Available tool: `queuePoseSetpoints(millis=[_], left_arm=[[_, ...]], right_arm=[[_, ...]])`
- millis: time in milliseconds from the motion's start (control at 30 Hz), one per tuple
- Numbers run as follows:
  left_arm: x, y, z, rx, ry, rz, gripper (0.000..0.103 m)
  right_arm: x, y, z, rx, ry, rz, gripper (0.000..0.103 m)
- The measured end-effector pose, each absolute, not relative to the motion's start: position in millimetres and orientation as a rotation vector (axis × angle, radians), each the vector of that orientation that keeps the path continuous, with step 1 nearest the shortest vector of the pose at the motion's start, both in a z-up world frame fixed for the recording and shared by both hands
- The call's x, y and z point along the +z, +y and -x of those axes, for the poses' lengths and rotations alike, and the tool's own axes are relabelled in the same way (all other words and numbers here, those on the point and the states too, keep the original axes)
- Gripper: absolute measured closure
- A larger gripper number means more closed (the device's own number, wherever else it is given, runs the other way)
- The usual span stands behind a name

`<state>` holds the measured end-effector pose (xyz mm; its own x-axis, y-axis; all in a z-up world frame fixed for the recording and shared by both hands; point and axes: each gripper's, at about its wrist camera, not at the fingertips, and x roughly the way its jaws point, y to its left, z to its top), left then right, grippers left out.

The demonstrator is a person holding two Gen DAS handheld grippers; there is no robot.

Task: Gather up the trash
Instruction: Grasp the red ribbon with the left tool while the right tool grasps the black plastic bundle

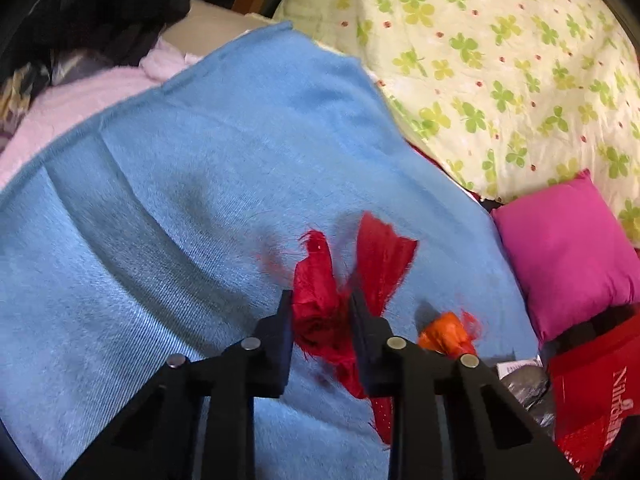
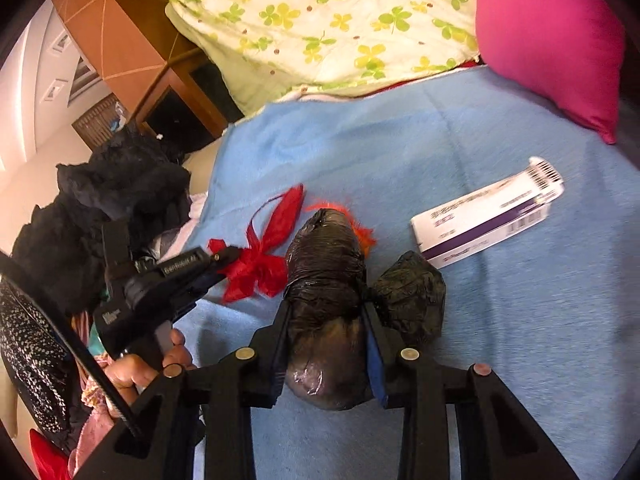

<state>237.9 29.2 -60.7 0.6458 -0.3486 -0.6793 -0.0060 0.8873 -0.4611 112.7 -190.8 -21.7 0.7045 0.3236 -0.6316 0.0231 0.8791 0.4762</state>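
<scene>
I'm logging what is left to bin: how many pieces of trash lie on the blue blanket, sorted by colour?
Red: 1, ribbon scrap in the left gripper
Orange: 1, scrap
Black: 2, bag bundles, the larger in the right gripper
White: 1, box
Total: 5

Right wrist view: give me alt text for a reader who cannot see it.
The right gripper is shut on a black plastic bundle over a blue blanket. To its left, the left gripper grips a red ribbon scrap. A white and purple box lies on the blanket to the right.
</scene>
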Motion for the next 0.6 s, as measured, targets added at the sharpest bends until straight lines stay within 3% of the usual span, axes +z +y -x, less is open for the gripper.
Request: queuePoseSetpoints(millis=[600], left_arm=[[51.7, -25.2, -70.5, -0.289, 0.597, 0.169, 0.078]], right_arm=[[50.6, -239.3, -9.0, 0.122, 0.571, -0.491, 0.068]])
